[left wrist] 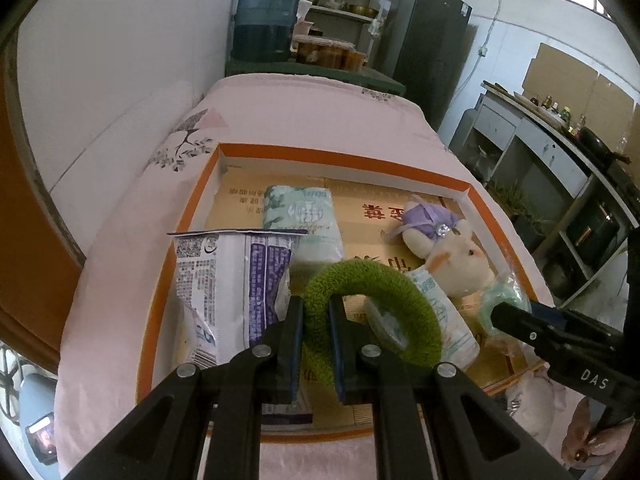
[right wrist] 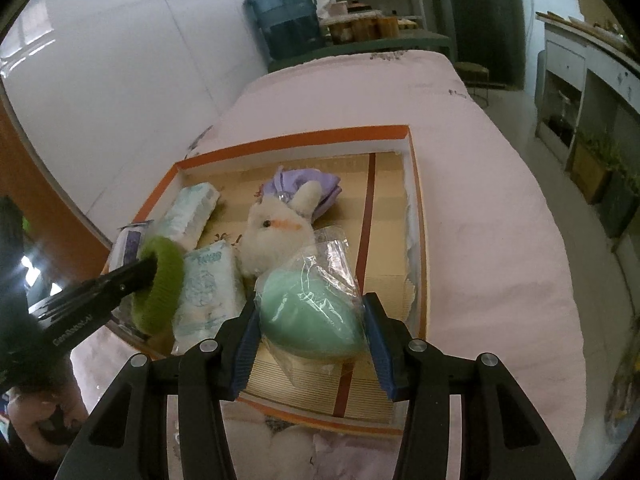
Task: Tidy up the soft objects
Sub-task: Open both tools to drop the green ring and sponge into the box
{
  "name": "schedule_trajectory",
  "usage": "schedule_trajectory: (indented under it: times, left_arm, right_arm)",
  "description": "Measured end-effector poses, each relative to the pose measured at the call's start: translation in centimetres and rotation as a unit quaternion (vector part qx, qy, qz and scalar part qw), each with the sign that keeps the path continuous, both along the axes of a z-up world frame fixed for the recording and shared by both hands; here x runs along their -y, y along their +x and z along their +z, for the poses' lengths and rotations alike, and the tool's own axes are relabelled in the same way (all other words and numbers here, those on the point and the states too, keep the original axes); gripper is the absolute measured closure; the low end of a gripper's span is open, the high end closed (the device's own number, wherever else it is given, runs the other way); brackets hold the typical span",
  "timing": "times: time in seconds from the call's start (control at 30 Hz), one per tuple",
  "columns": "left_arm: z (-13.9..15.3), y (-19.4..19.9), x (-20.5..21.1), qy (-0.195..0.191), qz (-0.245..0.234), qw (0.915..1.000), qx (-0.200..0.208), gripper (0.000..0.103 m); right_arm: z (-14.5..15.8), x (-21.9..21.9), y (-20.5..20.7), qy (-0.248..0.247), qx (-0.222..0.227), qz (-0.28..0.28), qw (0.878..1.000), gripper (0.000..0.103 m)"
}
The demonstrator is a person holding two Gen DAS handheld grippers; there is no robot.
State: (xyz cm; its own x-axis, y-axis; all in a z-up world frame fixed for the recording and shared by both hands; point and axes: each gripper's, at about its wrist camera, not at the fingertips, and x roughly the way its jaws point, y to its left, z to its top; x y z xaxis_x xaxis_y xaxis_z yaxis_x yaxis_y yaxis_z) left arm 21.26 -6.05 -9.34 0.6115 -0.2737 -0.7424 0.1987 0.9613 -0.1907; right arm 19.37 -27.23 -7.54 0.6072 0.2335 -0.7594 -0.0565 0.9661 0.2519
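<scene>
Left claw [left wrist: 316, 316] clamped on green ring [left wrist: 384, 280], right claw [right wrist: 310, 320] clamped on bagged mint sponge [right wrist: 310, 316], purple packet [left wrist: 236, 288] clear only leftward

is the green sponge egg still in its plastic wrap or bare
Wrapped. Clear crinkled plastic covers the green sponge egg and bunches above it, and the right tongs grip it through the film.

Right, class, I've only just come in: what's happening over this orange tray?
A person is sorting soft things into an orange-rimmed tray on a pink-covered table, with a gripper in each hand. The left gripper is shut on a fuzzy green ring, held over the tray's near side. The right gripper has a mint-green sponge in clear wrap between its pads. In the tray lie a plush rabbit, tissue packs and a white and purple packet.
</scene>
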Motion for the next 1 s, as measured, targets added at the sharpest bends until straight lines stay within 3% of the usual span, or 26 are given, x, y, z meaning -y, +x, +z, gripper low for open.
schedule_trajectory:
  times: [0.23,0.5,1.0]
  left_arm:
    - [-0.1,0.2,-0.6,-0.019,0.002,0.9998,-0.004,0.089]
    - [0.6,-0.5,-0.4,-0.025,-0.003,0.9997,0.006,0.059]
    - [2.6,-2.2,-0.8,-0.018,0.006,0.9995,0.025,0.057]
  right_arm:
    - [-0.2,-0.1,0.0,0.002,-0.002,0.003,1.0,0.05]
    - [-0.1,-0.3,-0.4,-0.003,0.006,0.003,1.0,0.038]
    - [1.8,-0.2,-2.1,0.001,0.026,-0.002,1.0,0.037]
